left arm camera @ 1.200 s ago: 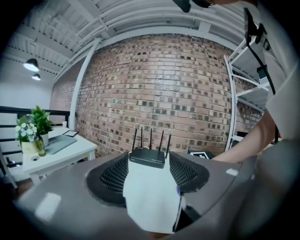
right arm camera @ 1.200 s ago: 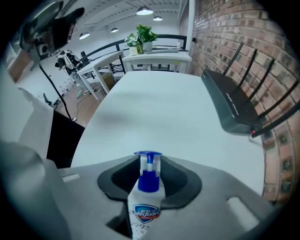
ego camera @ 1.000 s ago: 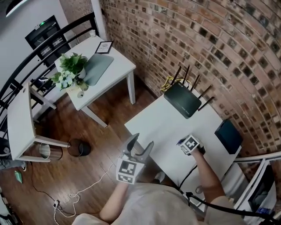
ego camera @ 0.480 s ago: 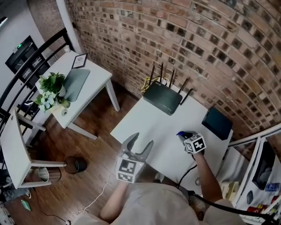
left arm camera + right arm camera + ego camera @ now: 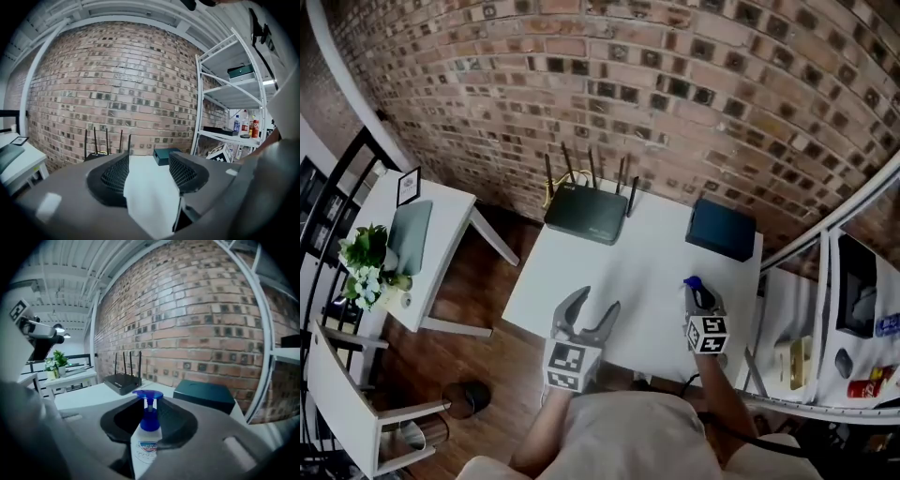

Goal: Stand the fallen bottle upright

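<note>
The right gripper (image 5: 149, 417) is clenched on the white bottle (image 5: 146, 446), blue pump (image 5: 693, 284) uppermost, over the right part of the white surface (image 5: 619, 272) and short of a closed dark teal box (image 5: 722, 230). The opaque body hides the bottle's contents. The left gripper (image 5: 149, 171) is closing on nothing.

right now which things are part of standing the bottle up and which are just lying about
In the job: pump bottle, right gripper with jaws shut on it, white table.
Lying about: router, dark box, plant on the side table.
</note>
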Action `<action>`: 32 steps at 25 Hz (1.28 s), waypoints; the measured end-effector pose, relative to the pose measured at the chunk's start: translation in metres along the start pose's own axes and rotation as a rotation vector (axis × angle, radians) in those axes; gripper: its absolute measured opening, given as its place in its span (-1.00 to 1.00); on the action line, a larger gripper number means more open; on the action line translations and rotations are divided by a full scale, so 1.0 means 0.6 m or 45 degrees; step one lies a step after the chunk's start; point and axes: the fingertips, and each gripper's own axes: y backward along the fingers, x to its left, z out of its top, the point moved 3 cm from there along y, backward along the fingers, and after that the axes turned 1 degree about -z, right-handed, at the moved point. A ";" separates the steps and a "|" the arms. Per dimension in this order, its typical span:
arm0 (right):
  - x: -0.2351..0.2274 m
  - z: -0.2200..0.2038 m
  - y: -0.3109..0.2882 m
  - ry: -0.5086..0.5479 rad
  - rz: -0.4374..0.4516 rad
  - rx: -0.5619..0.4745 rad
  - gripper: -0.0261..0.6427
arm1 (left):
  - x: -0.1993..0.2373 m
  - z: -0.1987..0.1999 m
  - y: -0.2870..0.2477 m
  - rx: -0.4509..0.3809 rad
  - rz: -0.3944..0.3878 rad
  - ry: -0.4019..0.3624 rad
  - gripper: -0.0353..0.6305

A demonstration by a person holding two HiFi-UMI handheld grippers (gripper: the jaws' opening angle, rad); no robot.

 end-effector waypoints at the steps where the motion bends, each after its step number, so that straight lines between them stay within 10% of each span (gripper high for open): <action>1: -0.003 -0.006 0.015 -0.016 -0.046 -0.039 -0.71 | -0.010 -0.001 -0.008 0.008 -0.027 -0.008 -0.04; 7: 0.008 -0.033 0.059 -0.090 -0.200 -0.126 -0.71 | -0.062 -0.010 -0.047 0.052 -0.161 -0.042 -0.04; 23: 0.009 -0.037 0.063 -0.161 -0.147 -0.102 -0.65 | -0.093 -0.009 -0.071 0.072 -0.278 0.021 -0.10; 25: 0.010 -0.038 0.059 -0.226 -0.142 -0.127 0.64 | -0.092 -0.010 -0.067 0.071 -0.277 0.022 -0.10; 32: 0.008 -0.035 0.072 -0.263 -0.227 -0.139 0.64 | -0.066 -0.013 -0.039 0.064 -0.245 0.045 -0.10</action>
